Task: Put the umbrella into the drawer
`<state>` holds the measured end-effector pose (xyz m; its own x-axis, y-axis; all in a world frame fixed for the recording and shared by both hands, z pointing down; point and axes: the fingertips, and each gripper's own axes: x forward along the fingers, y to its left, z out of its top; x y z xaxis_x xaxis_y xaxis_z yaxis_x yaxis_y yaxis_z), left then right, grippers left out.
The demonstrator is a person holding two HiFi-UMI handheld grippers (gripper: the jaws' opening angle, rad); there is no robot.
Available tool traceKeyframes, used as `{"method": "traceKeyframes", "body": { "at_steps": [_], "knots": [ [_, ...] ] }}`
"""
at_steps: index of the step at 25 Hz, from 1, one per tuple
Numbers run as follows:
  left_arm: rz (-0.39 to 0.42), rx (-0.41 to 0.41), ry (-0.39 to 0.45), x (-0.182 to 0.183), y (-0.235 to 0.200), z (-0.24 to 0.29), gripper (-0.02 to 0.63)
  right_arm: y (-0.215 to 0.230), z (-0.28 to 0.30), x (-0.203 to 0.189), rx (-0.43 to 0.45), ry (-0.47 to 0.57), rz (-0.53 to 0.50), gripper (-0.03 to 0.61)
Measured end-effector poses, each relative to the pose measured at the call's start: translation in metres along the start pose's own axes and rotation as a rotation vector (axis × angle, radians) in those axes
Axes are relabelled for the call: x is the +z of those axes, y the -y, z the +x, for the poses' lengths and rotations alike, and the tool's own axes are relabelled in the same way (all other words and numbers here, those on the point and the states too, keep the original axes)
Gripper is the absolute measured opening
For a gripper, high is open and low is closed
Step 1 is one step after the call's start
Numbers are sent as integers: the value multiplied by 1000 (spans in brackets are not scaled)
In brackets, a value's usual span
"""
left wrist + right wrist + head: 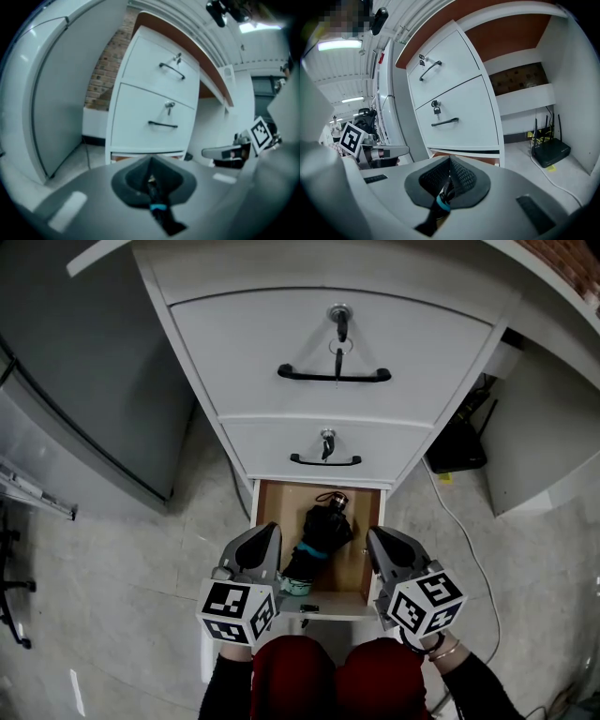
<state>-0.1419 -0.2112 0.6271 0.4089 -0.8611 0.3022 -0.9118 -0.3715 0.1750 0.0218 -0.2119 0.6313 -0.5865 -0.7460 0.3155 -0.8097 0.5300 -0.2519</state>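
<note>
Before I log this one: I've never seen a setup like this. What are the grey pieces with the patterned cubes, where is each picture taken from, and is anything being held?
There is no robot here. A person holds a two-jaw tool in each hand. The top-down picture comes from a camera on the person's head. In it, the grey pieces are the left gripper and the right gripper, and the patterned cubes are part of them. The other two pictures come from a camera riding on each gripper, looking along its jaws toward the white cabinet.

The cabinet's bottom drawer is pulled open, and a folded black umbrella lies inside it. The two drawers above are closed.

Both grippers have their jaws together with nothing between them, so nothing is held. In the head view they sit to either side of the open drawer.
</note>
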Motion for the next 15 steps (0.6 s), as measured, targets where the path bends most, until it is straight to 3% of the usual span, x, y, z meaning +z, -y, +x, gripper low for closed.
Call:
{"method": "traceKeyframes", "body": {
  "at_steps": [15],
  "knots": [
    [-27,48,192,47,-3,-62,3,-28,-41,56,40,180,-74,2]
  ]
}}
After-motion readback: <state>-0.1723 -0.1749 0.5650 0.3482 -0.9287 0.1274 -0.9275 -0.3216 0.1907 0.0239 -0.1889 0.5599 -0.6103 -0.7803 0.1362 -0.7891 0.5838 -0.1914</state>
